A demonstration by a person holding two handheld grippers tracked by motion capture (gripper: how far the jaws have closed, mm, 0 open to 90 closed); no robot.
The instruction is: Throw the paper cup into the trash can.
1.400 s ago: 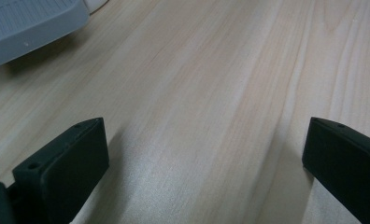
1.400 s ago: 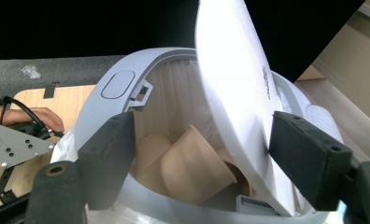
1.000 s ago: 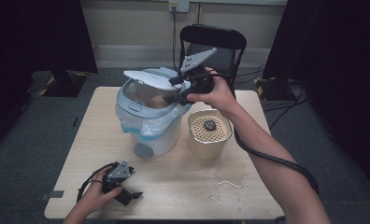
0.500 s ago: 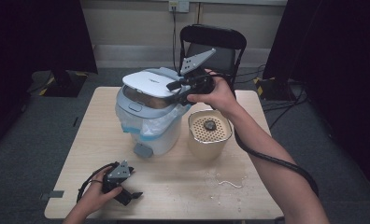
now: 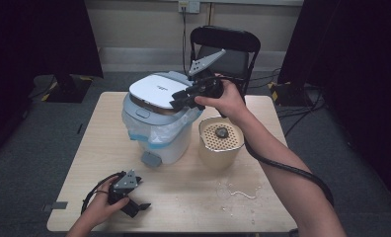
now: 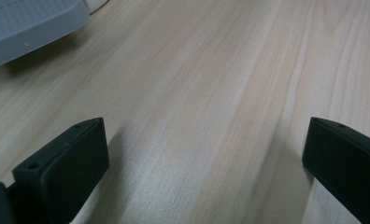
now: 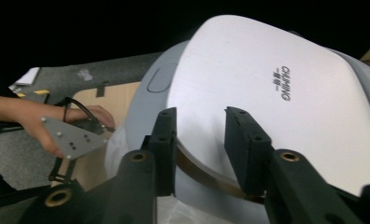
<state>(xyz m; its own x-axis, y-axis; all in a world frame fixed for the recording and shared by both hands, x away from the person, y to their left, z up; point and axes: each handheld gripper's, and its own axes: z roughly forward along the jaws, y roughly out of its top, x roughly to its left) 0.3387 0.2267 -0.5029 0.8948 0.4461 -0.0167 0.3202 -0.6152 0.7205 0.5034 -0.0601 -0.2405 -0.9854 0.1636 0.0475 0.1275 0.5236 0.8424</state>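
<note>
High view: your right gripper (image 5: 177, 102) sits over the near-right edge of the white lid (image 5: 156, 92) of the pedal bin (image 5: 156, 131); lid is down flat on the bin, which stands mid-table, slightly left of centre, with a plastic liner (image 5: 176, 129) bunched under the rim and a grey pedal (image 5: 149, 159) at its base facing you; your right hand (image 5: 228, 101) holds the gripper from the right, cable trailing along your forearm; just right of the bin, a beige perforated container (image 5: 221, 143) with a small dark lump (image 5: 221, 132) on top; white spill (image 5: 238, 191) on the table (image 5: 193, 197) in front of it; your left gripper (image 5: 136, 209) rests low at the near-left corner, well apart from the bin; black folding chair (image 5: 225, 47) behind the table.

Left gripper view: your jaws stand wide apart, nothing between them, bare wood tabletop under them; the grey pedal shows at top left corner.

Right gripper view: your jaws have just been closing and now stand partly drawn in with a gap left; they hang just over the lid's rounded edge; lid surface shows through the gap; pads don't look pressed on anything, nothing clamped; whether the tips touch the lid, can't tell; a dark seam runs between lid and bin body below the jaws; your other hand with its gripper shows far left by the table edge.
</note>
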